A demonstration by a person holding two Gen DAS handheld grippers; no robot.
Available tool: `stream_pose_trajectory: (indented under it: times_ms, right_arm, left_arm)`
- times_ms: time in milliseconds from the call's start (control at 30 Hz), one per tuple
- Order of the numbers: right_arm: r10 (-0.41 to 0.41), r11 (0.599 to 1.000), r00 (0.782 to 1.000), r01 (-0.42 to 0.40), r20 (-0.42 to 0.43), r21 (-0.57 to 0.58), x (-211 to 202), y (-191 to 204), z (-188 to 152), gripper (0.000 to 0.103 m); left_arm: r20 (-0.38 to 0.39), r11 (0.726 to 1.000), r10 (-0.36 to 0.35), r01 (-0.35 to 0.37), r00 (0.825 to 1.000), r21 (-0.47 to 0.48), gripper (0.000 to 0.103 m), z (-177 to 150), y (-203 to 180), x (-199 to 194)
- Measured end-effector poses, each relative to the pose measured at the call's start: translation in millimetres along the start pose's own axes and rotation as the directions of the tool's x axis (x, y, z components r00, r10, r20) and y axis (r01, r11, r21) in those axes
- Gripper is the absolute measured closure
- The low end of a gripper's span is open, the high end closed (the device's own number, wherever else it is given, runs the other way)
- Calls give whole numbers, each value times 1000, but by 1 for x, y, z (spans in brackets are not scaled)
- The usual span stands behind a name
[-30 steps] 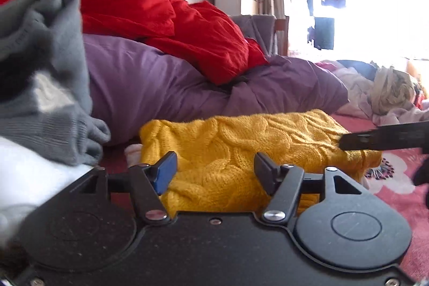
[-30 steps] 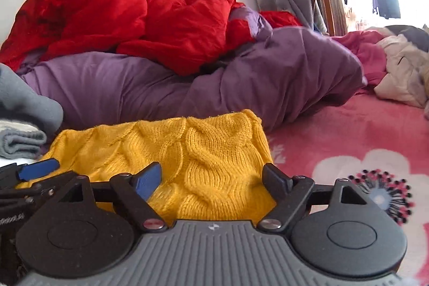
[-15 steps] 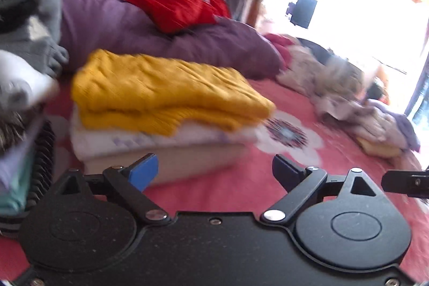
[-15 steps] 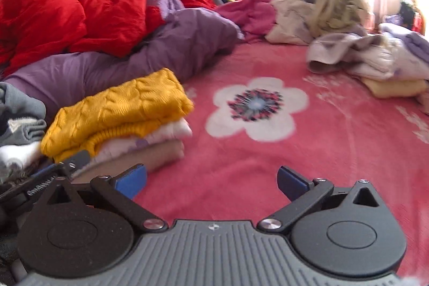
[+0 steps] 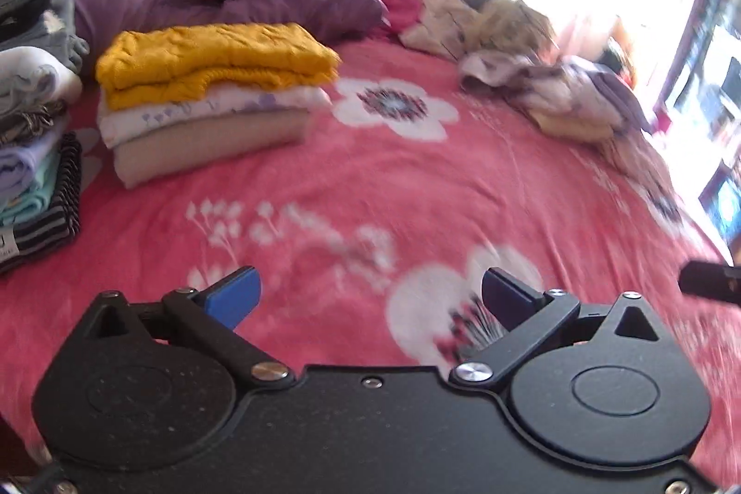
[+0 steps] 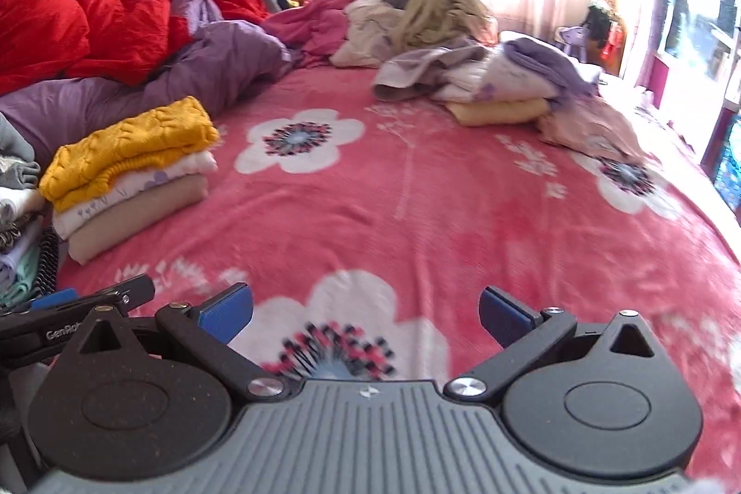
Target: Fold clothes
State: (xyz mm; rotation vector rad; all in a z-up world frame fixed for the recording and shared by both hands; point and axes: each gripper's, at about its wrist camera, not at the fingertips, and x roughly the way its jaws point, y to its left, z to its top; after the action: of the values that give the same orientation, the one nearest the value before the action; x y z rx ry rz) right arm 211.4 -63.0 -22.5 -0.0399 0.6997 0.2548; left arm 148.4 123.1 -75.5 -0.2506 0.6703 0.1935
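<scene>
Sunlight floods a bedroom where a pink bedspread (image 6: pixel 417 216) with white flowers covers the bed. At its head lie a purple duvet (image 6: pixel 153 86) and a red quilt (image 6: pixel 92 17) heaped on top of it.

Left tongs (image 5: pixel 370 295) hang over bare bedspread with the jaws spread wide and nothing between them; they have just been opening. Right tongs (image 6: pixel 366 311) are likewise wide open and empty over a flower print, and their jaws too have just been opening. In the right wrist view the left tongs' tip shows at the lower left edge.

Folded clothes sit in a stack (image 5: pixel 204 114) on the bedspread just in front of the purple duvet, well apart from both tongs. A yellow sweater (image 5: pixel 213 59) tops it, lying on a white garment with purple print, which rests on a beige one at the bottom. Beside this stack, at the left edge of the left wrist view, stands a second pile (image 5: pixel 37 151) of folded things, grey at the top and striped at the bottom.

Unfolded clothes (image 6: pixel 486 77) lie in a loose heap at the far right side of the bed, near the bright window.
</scene>
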Motion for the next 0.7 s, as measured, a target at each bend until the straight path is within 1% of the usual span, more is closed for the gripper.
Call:
stream_pose_trajectory:
  times_ms: [67,100,167,233,367,467,600,700]
  right_arm:
    - [-26,999,1000,26,-1,19,-15,-13,-13,0]
    - [-36,999,999,37,-3,28,-22,-20,-19,0]
    - [-53,998,999,53,-8,44,-36,-33,-32,0]
    - [-77,995,997,77,-13,56,-50,-46,-47,0]
    - [-114,989,993,116,-20,96,-79,-71,-75,0]
    - [-151,977,988,154,-28,147,-102,-85,-97,0]
    - [-162,966,986,167,-43,195,-121,-96,-120,0]
    - [-167,961,985,174,-48,214,-134,-100,-134,0]
  left_arm:
    - [-11,998,-21,21,1000,63,0,-16,-19,-12]
    - [-3,995,-23,23,1000,93,0,-23,-27,-19]
    - [5,988,-28,27,1000,150,0,-34,-44,-30]
    - [-4,979,-42,42,999,201,0,-43,-59,-40]
    - [-52,968,-98,107,994,225,0,-58,-75,-59]
    - [-58,963,-127,137,990,232,0,-68,-88,-78]
    - [-51,957,-145,153,988,246,0,-75,-101,-102]
    - [-32,951,-135,138,990,276,0,-81,-108,-119]
